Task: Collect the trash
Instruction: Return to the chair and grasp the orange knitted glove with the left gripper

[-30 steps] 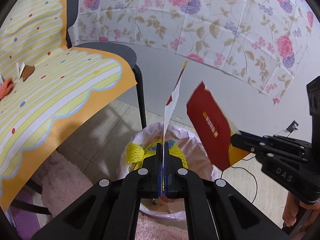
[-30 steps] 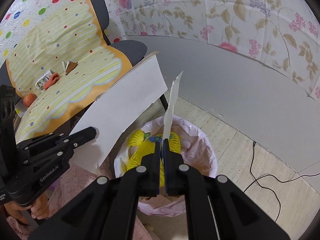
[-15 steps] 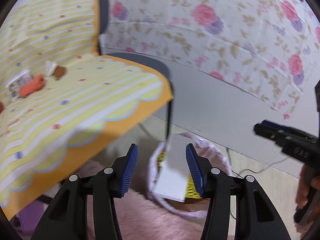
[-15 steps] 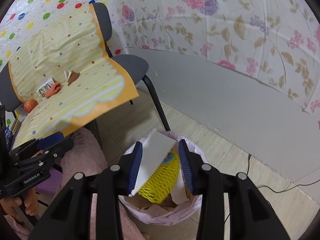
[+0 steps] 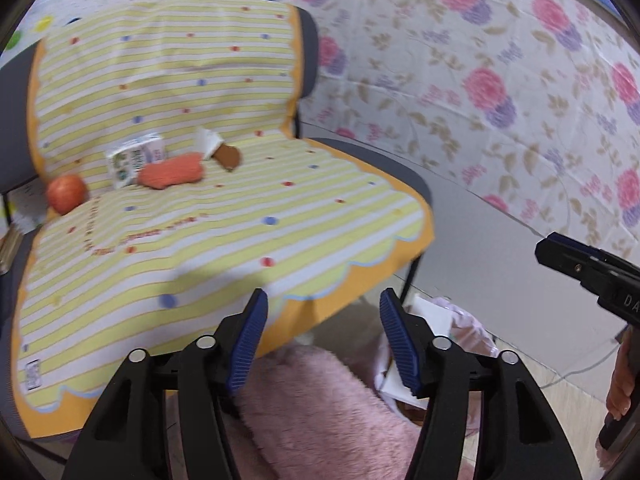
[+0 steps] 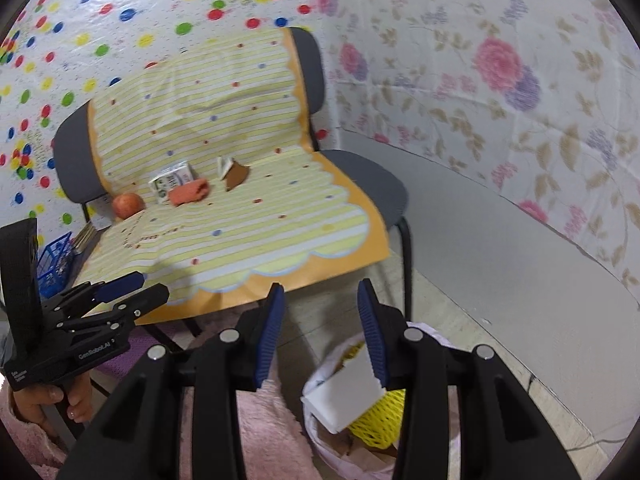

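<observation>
Both grippers are open and empty. My left gripper (image 5: 320, 336) hangs in front of the chair's front edge; it also shows at the left of the right wrist view (image 6: 128, 292). My right gripper (image 6: 320, 328) is above the pink-lined trash bin (image 6: 316, 384), which holds white card (image 6: 344, 392) and yellow net (image 6: 380, 416). On the chair's striped yellow cloth (image 5: 240, 208) lie a small milk carton (image 5: 136, 156), an orange wrapper (image 5: 172, 170), a torn brown-and-white scrap (image 5: 222, 150) and an apple (image 5: 66, 194).
A pink fluffy rug (image 5: 320, 412) lies below the chair. The bin (image 5: 460, 332) stands right of the chair leg, by the grey wall base (image 6: 500, 248). A blue basket (image 6: 52, 260) sits left of the chair. A cable runs on the floor.
Both grippers opened and dropped their card pieces into the bin, then swung up and left, away from the bin and toward the chair seat.
</observation>
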`<state>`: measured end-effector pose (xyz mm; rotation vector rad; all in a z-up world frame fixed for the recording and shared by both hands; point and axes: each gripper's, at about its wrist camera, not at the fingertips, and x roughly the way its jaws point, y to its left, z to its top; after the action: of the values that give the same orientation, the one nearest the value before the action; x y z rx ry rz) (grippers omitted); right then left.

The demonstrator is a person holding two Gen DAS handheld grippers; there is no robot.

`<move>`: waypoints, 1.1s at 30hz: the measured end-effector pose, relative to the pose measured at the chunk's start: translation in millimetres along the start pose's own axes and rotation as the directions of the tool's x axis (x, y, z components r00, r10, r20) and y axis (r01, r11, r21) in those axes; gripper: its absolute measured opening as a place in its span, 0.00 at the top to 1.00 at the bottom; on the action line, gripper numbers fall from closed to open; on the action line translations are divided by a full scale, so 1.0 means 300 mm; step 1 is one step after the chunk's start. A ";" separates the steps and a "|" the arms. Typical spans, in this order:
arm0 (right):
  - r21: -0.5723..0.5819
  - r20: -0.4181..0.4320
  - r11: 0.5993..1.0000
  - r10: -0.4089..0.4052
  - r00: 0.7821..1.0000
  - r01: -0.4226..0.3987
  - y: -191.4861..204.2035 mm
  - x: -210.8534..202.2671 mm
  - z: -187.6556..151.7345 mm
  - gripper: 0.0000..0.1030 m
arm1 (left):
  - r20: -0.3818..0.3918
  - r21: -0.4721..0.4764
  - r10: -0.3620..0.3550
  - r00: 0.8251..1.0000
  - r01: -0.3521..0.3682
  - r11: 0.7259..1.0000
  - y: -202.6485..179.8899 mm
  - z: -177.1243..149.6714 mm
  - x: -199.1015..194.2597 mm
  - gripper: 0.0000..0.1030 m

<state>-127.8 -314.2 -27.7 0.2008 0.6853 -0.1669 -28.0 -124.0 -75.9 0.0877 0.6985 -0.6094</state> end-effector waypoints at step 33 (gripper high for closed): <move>-0.151 -0.121 0.954 0.244 0.962 -0.260 0.352 0.771 0.508 0.40 | -0.037 -0.156 0.386 0.922 -0.386 0.909 0.595 0.351 0.217 0.16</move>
<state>164.5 -268.3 -47.3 0.1359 0.7636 0.1466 170.7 -38.1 -57.6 0.0755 0.7093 -0.1705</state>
